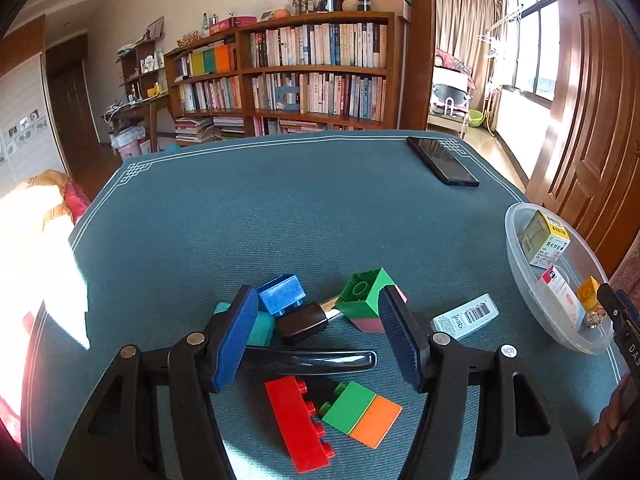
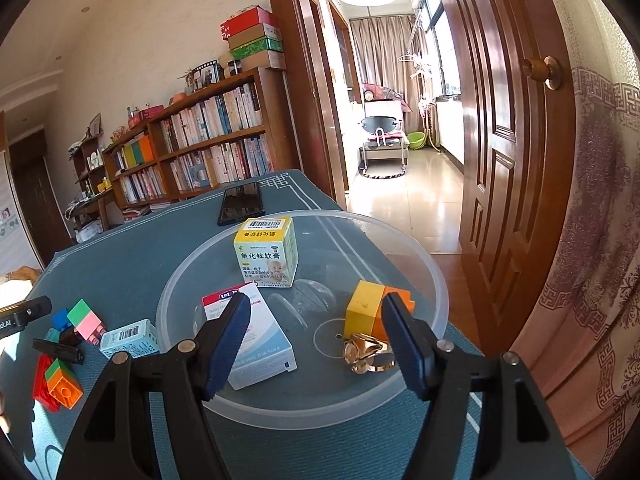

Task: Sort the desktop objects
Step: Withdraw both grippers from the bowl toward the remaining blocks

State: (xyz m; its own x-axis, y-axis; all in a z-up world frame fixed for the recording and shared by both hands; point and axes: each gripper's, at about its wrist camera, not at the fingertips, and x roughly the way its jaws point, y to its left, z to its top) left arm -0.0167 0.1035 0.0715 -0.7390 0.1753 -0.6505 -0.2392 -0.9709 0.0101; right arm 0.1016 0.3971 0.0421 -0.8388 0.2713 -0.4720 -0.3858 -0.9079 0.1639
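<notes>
Two tongs: both are standing released, gripping nothing.
Left tongs (image 1: 318,332): hovering over scattered blocks on the teal surface (image 1: 240,208), above the black clip (image 1: 316,358).
Right tongs (image 2: 314,338): hanging over the clear bowl (image 2: 420,252).
Bowl contents: yellow box (image 2: 266,254), white carton (image 2: 260,344), yellow-orange block (image 2: 370,312), gold clip (image 2: 366,354) are lying inside.
Barcode box (image 1: 466,316): lying beside the bowl.

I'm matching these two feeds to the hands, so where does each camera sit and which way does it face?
Left wrist: on the left gripper, looking across the table over scattered toy blocks toward the bookshelf; its open fingers show.
Right wrist: on the right gripper, above the clear bowl, facing the doorway; its open fingers show.
Shared: bowl, phone, barcode box, bookshelf.
</notes>
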